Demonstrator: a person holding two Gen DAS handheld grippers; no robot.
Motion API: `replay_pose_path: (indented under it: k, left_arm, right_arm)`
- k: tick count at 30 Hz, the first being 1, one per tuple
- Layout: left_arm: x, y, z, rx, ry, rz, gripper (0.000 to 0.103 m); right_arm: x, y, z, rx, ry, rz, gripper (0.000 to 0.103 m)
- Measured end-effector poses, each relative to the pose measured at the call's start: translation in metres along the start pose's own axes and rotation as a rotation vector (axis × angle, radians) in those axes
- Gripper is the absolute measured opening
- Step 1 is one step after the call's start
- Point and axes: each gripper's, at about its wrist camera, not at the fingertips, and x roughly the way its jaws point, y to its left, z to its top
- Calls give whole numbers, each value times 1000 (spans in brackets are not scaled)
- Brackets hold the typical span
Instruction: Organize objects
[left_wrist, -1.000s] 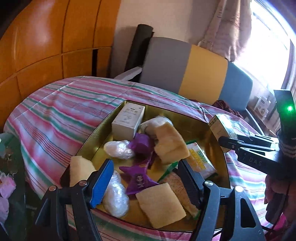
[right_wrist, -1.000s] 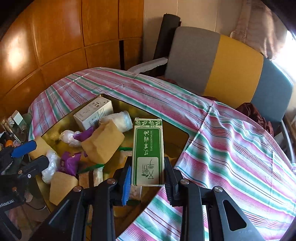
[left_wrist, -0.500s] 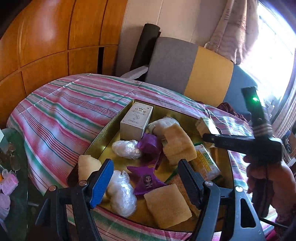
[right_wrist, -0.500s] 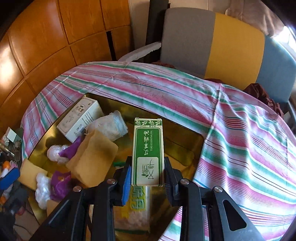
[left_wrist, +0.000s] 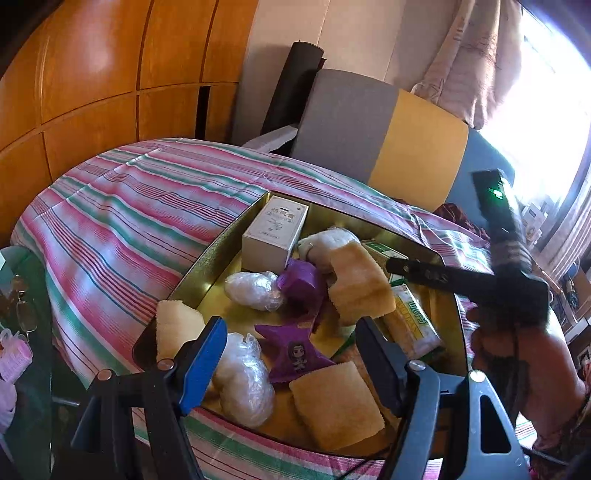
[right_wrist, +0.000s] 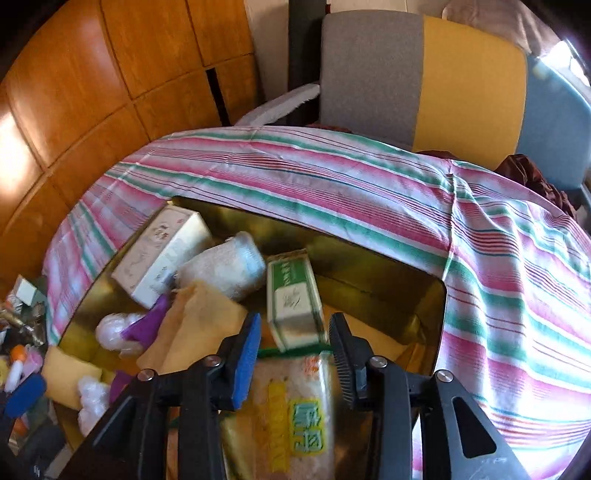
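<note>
We find the green-and-white carton (right_wrist: 295, 301) lying in the gold tin tray (right_wrist: 388, 258), tilted against a yellow sponge (right_wrist: 199, 325) and just ahead of the right gripper (right_wrist: 293, 356). The right jaws are opening; the carton sits beyond their tips, free of the pads. The left gripper (left_wrist: 291, 356) hovers over the tray's near edge, its jaws spread wide and gripping nothing. The tray rests on the striped cloth (right_wrist: 369, 184) covering the bench.
</note>
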Motion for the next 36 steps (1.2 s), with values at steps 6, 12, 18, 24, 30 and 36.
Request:
replay_pose_path:
  k: [6,12,18,24,30,36]
  left_arm:
    - [5,3,-1,-8,16,28,73]
    - [3,4,1,-10,27,52,73]
    - [-3,6,6,-4,0,94,72]
    - [-8,2,7,31,-8,123,72]
    - [-13,6,9,26,-11,198,72]
    - [-19,14,9,-10,-20,222,72]
  right_arm:
    - [-14,19,-10,-49,-6,119,42]
    - [3,43,-11,-133,48,85,41]
    - [-7,31,-25,-101,37,31,41]
    - [-37,38,-31,-107,-11,49,50]
    - [-58,54,-44,-109,-45,15,58]
    - [-79,58,-50,-46,-63,-22,79]
